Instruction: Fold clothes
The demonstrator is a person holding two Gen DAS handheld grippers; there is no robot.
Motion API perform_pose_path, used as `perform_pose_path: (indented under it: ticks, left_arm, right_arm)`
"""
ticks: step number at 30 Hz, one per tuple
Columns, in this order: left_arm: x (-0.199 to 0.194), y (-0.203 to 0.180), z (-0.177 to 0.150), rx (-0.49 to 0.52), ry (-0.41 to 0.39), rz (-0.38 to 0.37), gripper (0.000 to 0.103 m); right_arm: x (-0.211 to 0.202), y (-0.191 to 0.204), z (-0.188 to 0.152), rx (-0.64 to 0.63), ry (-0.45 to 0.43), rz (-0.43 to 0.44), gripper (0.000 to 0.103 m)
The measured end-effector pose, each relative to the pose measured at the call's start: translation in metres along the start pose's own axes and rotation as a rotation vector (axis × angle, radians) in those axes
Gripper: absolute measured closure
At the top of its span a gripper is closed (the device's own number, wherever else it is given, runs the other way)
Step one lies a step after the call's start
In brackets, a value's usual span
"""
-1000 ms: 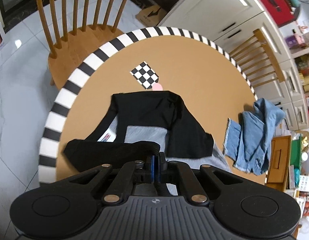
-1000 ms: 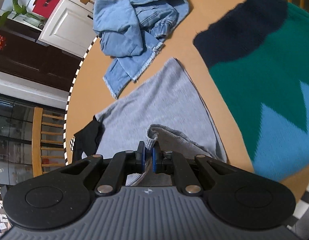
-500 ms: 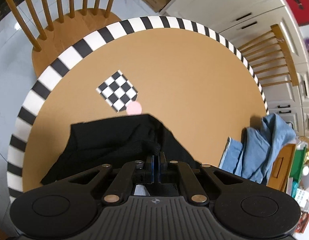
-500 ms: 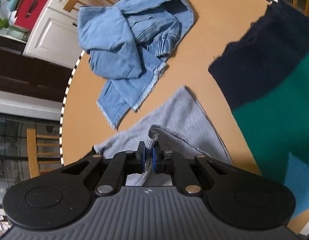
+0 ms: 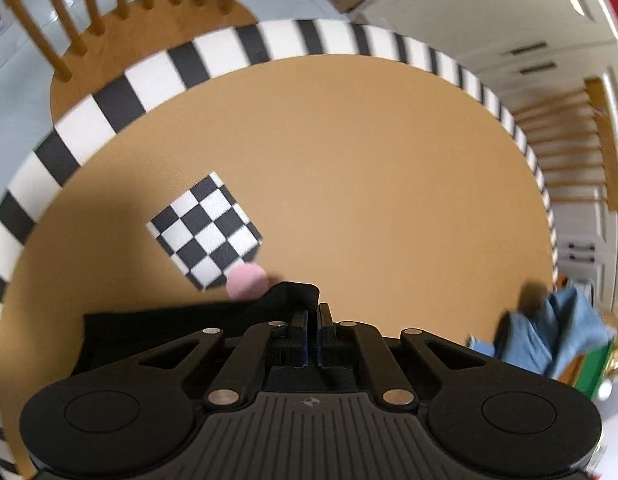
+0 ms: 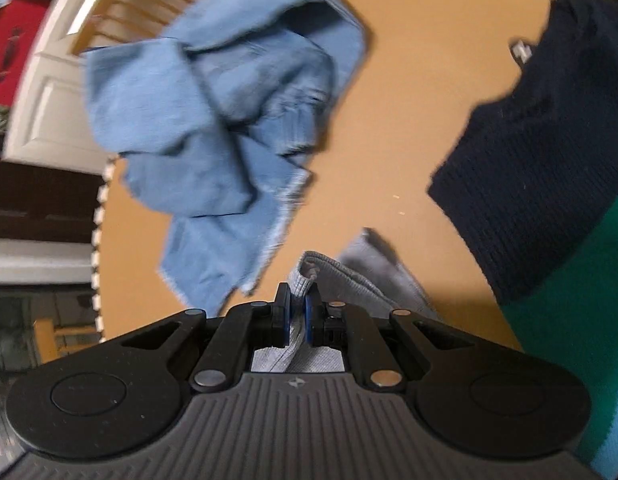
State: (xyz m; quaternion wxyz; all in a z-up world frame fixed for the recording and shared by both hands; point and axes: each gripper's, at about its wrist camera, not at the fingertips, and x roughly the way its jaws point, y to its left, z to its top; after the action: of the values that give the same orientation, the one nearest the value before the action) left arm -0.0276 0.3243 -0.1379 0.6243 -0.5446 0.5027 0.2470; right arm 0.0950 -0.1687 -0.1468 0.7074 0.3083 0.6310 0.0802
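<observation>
A grey and black garment lies on the round tan table [image 5: 369,168]. My left gripper [image 5: 313,320] is shut on its black part [image 5: 169,328], which bunches up between the jaws close to the lens. My right gripper [image 6: 297,308] is shut on its grey ribbed hem [image 6: 309,272]; a grey fold [image 6: 381,276] trails off to the right. Most of the garment is hidden under the two grippers.
A checkerboard card [image 5: 205,232] and a pink disc [image 5: 247,286] lie just ahead of the left gripper. Crumpled blue denim [image 6: 225,120] lies ahead of the right gripper, also at the right of the left view [image 5: 549,336]. A navy and green sweater [image 6: 549,152] lies right. Wooden chairs [image 5: 129,4] stand beyond the striped rim.
Both grippers have moved forward across the table with the garment's edges in them. The checkerboard card and the denim are now much closer, and less of the garment shows.
</observation>
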Motion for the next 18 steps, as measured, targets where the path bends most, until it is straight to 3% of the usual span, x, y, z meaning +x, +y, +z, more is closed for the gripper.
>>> perform_pose_path:
  ticks: [4, 6, 10, 13, 15, 17, 18]
  left_arm:
    - [0.011, 0.005, 0.002, -0.014, -0.005, -0.03, 0.098]
    - [0.011, 0.008, 0.003, -0.018, -0.008, -0.059, 0.091]
    - [0.001, 0.017, 0.004, -0.004, -0.049, -0.126, 0.074]
    - [-0.019, 0.02, 0.003, 0.067, -0.134, -0.168, 0.071]
    - [-0.037, 0.016, 0.0, 0.186, -0.199, -0.222, 0.069]
    - [-0.054, -0.001, -0.013, 0.45, -0.256, -0.28, 0.067]
    - [-0.059, -0.012, -0.027, 0.633, -0.27, -0.298, 0.067]
  right_arm:
    - [0.023, -0.016, 0.003, 0.1, 0.014, -0.052, 0.096]
    - [0.025, -0.018, 0.003, 0.143, 0.01, -0.036, 0.092]
    - [0.015, -0.018, 0.003, 0.174, -0.027, -0.004, 0.062]
    - [-0.008, -0.008, 0.003, 0.071, -0.12, -0.059, 0.054]
    - [-0.024, 0.004, 0.0, -0.091, -0.191, -0.09, 0.053]
    - [-0.037, 0.025, -0.015, -0.378, -0.272, -0.111, 0.053]
    - [-0.042, 0.035, -0.027, -0.526, -0.312, -0.123, 0.053]
